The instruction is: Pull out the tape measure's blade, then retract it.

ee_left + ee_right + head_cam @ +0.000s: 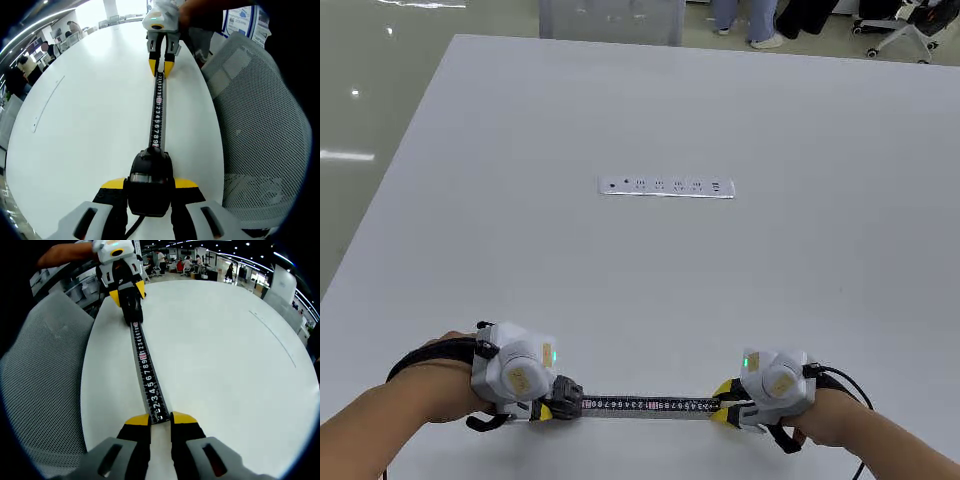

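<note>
Yellow-tipped fingers (114, 183) of left gripper (548, 409) clamped on black tape measure case (149, 177). Right gripper (160, 419) fingers narrow, pinching blade (145, 370) tip. Blade stretched straight between both, along near edge of white table (650, 120). Power strip (666, 187) mid-table, well apart. Mesh chair (260, 125) beside table edge. Glossy floor (370, 80) beyond table, people (161, 259) far off.

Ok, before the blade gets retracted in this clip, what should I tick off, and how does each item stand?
1. Case held: left gripper shut on the tape measure case - ok.
2. End held: right gripper shut on the tip of the blade - ok.
3. Blade straight and unkinked between them - ok.
4. Return path free: power strip lies far off on the table - ok.
5. Blade lock released - cannot tell.
</note>
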{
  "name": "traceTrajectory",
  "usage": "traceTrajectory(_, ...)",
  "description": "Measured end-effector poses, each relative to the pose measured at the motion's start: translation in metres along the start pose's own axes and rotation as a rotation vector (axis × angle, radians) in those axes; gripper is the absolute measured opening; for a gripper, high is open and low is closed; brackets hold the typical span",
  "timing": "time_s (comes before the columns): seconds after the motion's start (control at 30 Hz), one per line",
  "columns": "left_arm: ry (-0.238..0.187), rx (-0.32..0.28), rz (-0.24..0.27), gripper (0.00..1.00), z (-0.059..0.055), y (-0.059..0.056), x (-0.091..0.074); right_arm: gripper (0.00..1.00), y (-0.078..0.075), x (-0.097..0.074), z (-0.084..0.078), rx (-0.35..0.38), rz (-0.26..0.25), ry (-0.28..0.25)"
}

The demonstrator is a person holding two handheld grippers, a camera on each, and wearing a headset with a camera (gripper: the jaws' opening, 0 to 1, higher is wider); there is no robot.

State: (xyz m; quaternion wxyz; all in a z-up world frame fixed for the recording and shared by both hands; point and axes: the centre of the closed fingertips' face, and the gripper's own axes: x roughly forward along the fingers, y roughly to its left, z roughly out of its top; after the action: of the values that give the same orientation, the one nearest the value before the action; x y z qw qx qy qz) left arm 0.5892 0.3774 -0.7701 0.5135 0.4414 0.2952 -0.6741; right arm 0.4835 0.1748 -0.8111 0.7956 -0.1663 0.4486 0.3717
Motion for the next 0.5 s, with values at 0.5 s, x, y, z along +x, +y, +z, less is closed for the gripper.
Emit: traceTrajectory(0.5, 0.001, -0.002, 0.002, 0.3, 0.0, 0.0, 0.0, 0.13, -0.005, -0.008, -0.012, 0.013, -0.011, 0.005)
